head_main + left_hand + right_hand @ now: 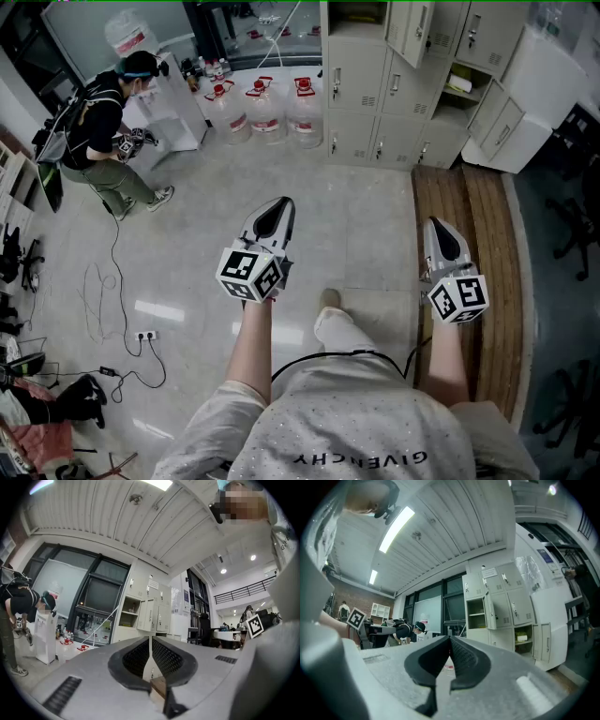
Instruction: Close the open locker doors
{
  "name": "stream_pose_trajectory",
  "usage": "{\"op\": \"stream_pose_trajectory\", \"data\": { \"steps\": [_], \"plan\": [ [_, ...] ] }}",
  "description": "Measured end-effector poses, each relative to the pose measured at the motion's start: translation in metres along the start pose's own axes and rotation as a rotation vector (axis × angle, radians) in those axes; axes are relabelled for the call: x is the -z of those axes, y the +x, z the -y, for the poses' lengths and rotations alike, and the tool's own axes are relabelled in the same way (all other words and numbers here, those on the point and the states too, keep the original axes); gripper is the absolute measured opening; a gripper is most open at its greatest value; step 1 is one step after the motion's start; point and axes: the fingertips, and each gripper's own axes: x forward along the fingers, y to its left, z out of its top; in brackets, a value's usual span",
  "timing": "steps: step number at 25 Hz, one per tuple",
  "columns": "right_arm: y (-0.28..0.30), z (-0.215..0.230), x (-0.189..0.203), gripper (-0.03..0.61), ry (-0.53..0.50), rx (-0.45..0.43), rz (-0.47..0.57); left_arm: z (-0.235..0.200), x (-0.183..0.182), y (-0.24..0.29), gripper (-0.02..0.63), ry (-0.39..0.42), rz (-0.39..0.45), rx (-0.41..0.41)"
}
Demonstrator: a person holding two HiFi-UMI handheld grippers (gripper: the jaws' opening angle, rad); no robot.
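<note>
The beige lockers [361,94] stand ahead across the floor, well out of reach of both grippers. An upper compartment [357,11] is open, its door [415,28] swung out. Lower right, another compartment [457,86] with things on its shelf is open, its doors [494,117] ajar. My left gripper [277,208] and right gripper [439,232] are held level toward the lockers, both shut with nothing in them. The right gripper view shows the open upper compartment [476,613], the lower one [524,637] and the right gripper [450,643]. The left gripper view shows the left gripper [150,641] and the lockers [147,615].
Three water jugs [267,108] stand on the floor left of the lockers. A person [108,131] bends over at the far left. A wooden platform [464,234] runs along my right. A white cabinet [553,80] stands beyond it. Cables and a power strip [142,336] lie at the left.
</note>
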Motion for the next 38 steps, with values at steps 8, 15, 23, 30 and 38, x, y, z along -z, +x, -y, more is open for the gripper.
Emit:
{"op": "stream_pose_trajectory", "data": {
  "steps": [8,15,23,30,38],
  "plan": [
    [0.034,0.018,0.011,0.003,0.004,0.015,-0.004,-0.017,0.005,0.041,0.017,0.004,-0.013,0.026],
    [0.095,0.038,0.028,0.003,0.008,0.03,-0.018,-0.053,0.011,0.102,0.017,-0.003,-0.033,0.066],
    [0.18,0.056,0.031,0.003,0.019,0.018,-0.016,-0.105,0.005,0.173,0.017,-0.018,-0.053,0.092],
    [0.246,0.088,0.034,0.003,0.044,0.035,-0.02,-0.144,0.0,0.238,0.017,-0.023,-0.059,0.106],
    [0.3,0.128,0.04,0.003,0.054,0.052,-0.019,-0.171,0.011,0.306,0.017,-0.051,-0.06,0.13]
  ]
}}
